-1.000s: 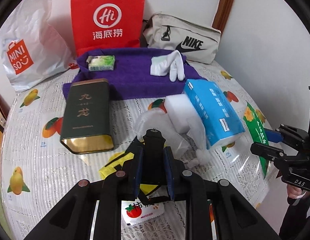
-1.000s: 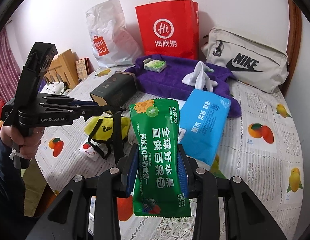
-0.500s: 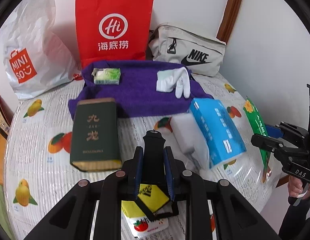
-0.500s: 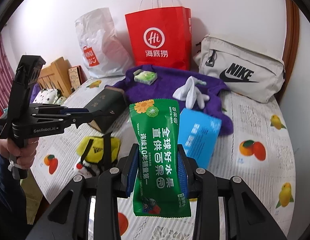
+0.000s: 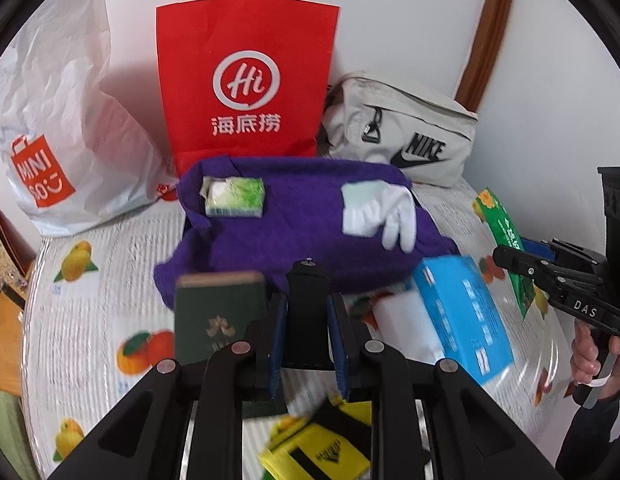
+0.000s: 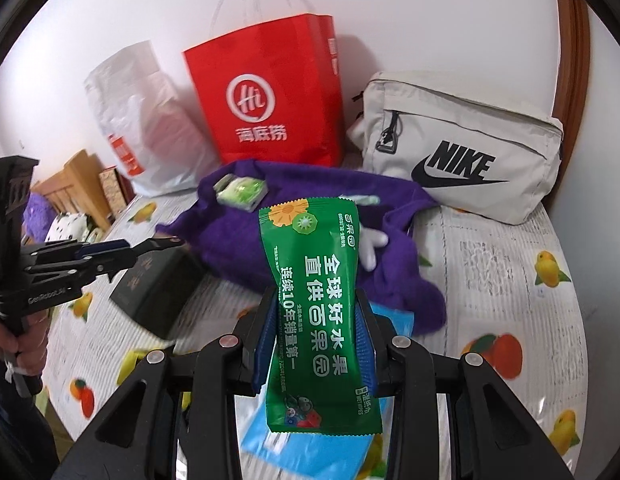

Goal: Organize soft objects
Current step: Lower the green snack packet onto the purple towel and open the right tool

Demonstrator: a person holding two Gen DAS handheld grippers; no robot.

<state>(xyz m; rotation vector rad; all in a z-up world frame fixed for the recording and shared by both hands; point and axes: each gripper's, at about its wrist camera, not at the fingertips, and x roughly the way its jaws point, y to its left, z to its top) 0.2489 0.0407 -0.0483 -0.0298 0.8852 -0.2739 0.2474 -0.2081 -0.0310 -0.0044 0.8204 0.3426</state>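
Clearly the green wet-wipes packet (image 6: 320, 312) is the thing in play: it stands clamped across its middle between the blue-padded fingers of the right gripper (image 6: 316, 320), long axis running up the frame, printed face to the camera, top edge reaching toward the centre of the right wrist view and bottom edge hanging below the pads. Directly beyond its top edge, in the middle of that view, lies the purple towel (image 6: 237, 232), on which the soft things are gathered: a small green tissue pack (image 6: 241, 192) toward the towel's upper left and a white glove (image 6: 370, 246) peeping out from behind the packet's right side. So the drop spot lies straight ahead of the right gripper and a little downward, along the packet's own length; my judgement is that the coming move is a forward carry onto bare purple between those two. A blue tissue pack (image 6: 310, 444) lies on the fruit-print tablecloth (image 6: 510, 280) under the gripper, at the bottom of the frame. In the left wrist view the packet (image 5: 504, 248) shows edge-on at the right border, held aloft beside the towel (image 5: 301, 216). The left gripper (image 5: 307, 320) hovers over the dark green tin (image 5: 217, 312) and a yellow pouch (image 5: 314, 452); its fingers stand slightly parted with nothing visibly between them. The right hand is the nearer one for this placement.
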